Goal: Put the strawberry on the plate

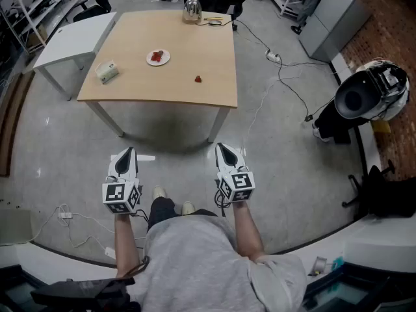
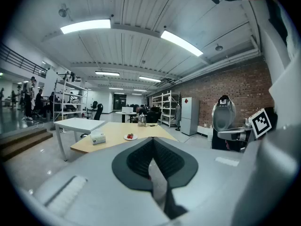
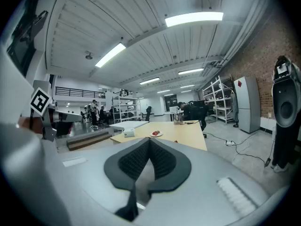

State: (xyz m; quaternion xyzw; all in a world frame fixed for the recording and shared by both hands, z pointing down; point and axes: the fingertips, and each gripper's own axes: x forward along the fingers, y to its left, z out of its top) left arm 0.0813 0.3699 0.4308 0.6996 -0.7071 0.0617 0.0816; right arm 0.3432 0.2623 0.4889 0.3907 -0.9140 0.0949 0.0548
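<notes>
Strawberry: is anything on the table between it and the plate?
Nothing visible. Only bare table lies between strawberry and plate; the box sits left of the plate, the kettle at the far edge.

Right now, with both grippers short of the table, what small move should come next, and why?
Probably step toward the table and carry the right gripper to the loose strawberry, opening its jaws on the way. It and the left gripper are shut, empty and over the floor; the strawberry lies on the right gripper's side, apart from the plate.
</notes>
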